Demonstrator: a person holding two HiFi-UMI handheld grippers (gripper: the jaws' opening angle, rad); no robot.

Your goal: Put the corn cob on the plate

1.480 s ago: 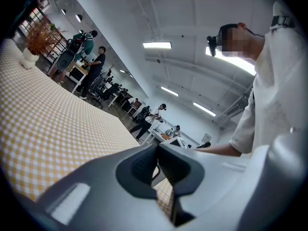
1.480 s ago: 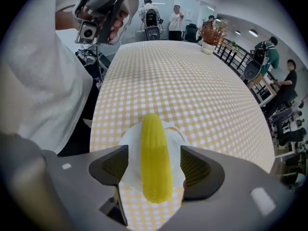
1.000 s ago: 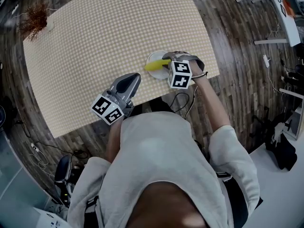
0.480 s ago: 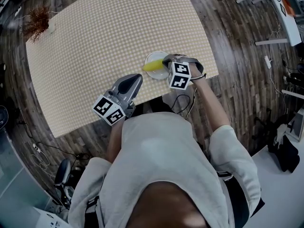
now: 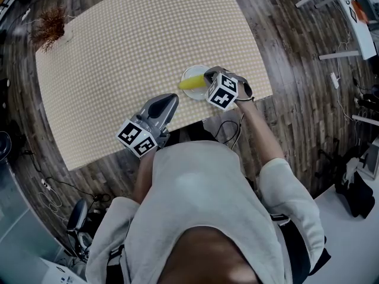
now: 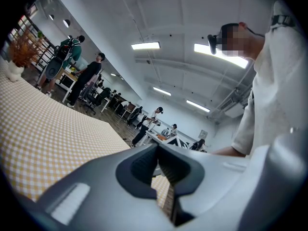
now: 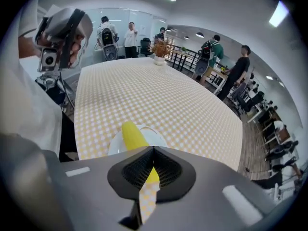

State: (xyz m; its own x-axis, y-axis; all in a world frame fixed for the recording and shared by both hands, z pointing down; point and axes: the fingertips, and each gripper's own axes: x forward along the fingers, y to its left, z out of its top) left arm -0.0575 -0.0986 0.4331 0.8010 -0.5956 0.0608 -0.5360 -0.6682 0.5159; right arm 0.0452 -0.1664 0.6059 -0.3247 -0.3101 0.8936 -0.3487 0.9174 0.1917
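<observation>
Though amid office desks [image 5: 349,7], checkered table [image 5: 136,46] with plate [image 5: 192,70], dark wood floor [image 5: 296,58].

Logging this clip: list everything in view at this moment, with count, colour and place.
table: one, tan and cream check cloth, centre of the head view
plate: one, white, near the table's near edge, on the right
corn cob: one, yellow, lying on the plate
dried plant: one, reddish brown, far left corner of the table
bystanders: several, dark clothes, among desks in the background
floor: dark wood planks, around the table
left gripper: one, grey, shut and empty, at the table's near edge
right gripper: one, grey, shut and empty, by the plate
</observation>
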